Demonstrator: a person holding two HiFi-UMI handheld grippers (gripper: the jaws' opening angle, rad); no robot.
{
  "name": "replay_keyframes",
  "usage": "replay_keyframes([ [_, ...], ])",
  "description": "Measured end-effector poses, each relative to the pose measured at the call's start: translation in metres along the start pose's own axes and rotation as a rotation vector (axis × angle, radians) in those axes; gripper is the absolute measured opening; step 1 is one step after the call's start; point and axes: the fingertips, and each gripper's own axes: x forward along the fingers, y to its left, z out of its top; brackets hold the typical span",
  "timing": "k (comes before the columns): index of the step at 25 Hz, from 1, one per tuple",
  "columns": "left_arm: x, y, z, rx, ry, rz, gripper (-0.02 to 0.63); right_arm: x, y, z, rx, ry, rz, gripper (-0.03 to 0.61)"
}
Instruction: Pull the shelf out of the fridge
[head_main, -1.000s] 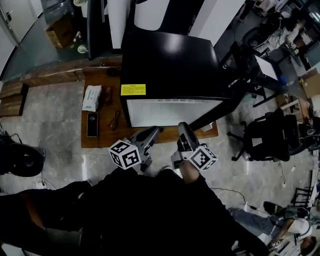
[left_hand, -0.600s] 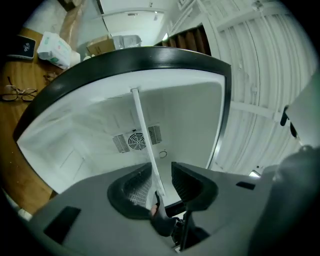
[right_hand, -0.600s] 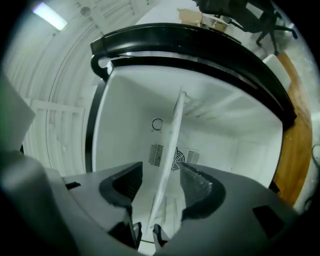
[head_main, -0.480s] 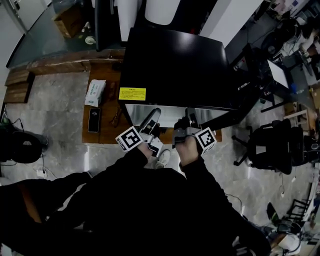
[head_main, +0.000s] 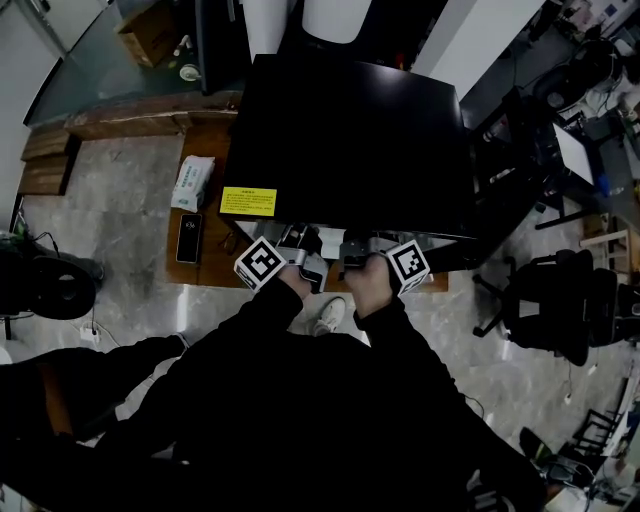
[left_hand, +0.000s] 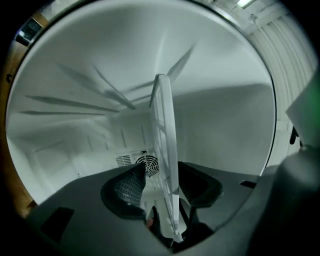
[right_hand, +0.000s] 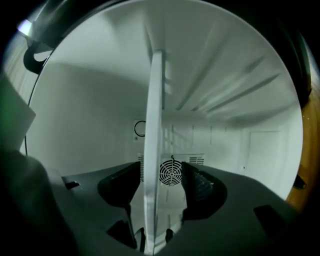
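1. Head view: the black boxy mini fridge (head_main: 350, 140) stands straight ahead of you with its open front toward you. Both hands are at that opening, side by side: the left tongs (head_main: 300, 245) with the marker cube, and the right tongs (head_main: 352, 252) with its own cube. Here the fridge top covers the shelf, so use the gripper views for it.

2. Left gripper view: the flat white plastic shelf (left_hand: 165, 130) is seen edge-on and runs from between the jaws deep into the white fridge interior, toward the round fan grille (left_hand: 150, 164) on the back wall. The left tongs (left_hand: 162, 186) have just been opening and stand wide. The shelf's front edge is between the jaws, with a gap on each side, so nothing is gripped. The edge sits a little closer to the right-hand pad (left_hand: 197, 185).

3. Right gripper view: it's the same shelf (right_hand: 154, 125), edge-on again and dead ahead, with the fan grille (right_hand: 171, 172) just behind it. The right tongs (right_hand: 160, 192) have also just been opening and are partly open. The front edge is between the jaws, closer to the left-hand pad (right_hand: 117, 192), with a clear gap on the other side. There's no grip here either.

4. Key relation: the shelf is inside the fridge and goes straight away from both tongs. Its front edge runs across from one to the other, and neither hand is nearer. My read is that you close both tongs on that edge and pull straight back toward yourself, evenly, or the shelf will likely skew in its rails.
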Motion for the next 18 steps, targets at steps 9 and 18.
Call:
replay_keyframes([
  [9,0.0,-0.004,-0.007,0.025,0.007,-0.024,0.19,0.014,-0.024,0.008,-0.081,-0.015,-0.051,0.04],
  [18,-0.047,-0.003,-0.024,0.043,0.077,0.018,0.189,0.02,0.004,-0.009,0.063,-0.001,0.026,0.025],
])
